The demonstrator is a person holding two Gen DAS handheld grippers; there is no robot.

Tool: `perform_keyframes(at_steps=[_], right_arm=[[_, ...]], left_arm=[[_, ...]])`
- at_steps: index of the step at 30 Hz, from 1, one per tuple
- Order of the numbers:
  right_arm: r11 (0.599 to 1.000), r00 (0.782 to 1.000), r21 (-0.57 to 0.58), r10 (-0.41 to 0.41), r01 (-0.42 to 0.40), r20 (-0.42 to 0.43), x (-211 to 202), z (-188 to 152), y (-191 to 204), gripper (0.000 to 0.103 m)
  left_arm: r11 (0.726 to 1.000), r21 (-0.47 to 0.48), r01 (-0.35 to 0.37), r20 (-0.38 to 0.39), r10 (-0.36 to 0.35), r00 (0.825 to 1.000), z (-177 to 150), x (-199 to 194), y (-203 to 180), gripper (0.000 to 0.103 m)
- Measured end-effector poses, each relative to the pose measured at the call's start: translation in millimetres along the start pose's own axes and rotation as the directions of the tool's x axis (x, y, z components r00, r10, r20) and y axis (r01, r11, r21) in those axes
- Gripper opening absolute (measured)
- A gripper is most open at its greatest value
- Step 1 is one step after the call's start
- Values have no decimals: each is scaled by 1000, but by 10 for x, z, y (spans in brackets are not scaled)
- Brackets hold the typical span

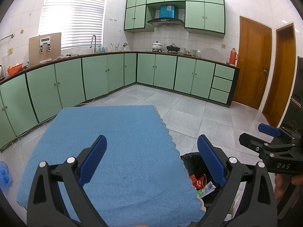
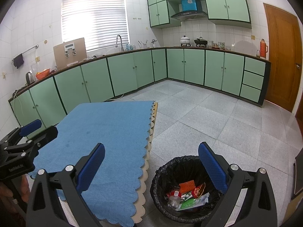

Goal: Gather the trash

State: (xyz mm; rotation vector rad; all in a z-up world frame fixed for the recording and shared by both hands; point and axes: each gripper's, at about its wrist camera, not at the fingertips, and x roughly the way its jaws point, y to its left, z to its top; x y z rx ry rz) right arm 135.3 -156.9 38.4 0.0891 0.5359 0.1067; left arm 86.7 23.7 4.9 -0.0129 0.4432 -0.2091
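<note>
I have the left gripper [image 1: 151,158] spread wide and empty above the blue tablecloth [image 1: 121,141]. My right gripper [image 2: 151,166] is likewise apart, holding nothing, over the black-lined bin [image 2: 168,170] on the floor beside the table, where the wrappers and bottle [image 2: 189,194] lie.

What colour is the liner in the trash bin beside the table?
Black. The bin liner is a crinkled black bag, clearest in the right wrist view.
</note>
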Motion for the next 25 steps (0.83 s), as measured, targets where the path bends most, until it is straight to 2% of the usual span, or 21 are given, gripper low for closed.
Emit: perform_keyframes(at_steps=[25], right_arm=[[1000, 1000, 5, 0, 0, -3, 25, -34, -31, 97]], left_arm=[[1000, 1, -7, -8, 7, 1000, -60, 16, 28, 93]])
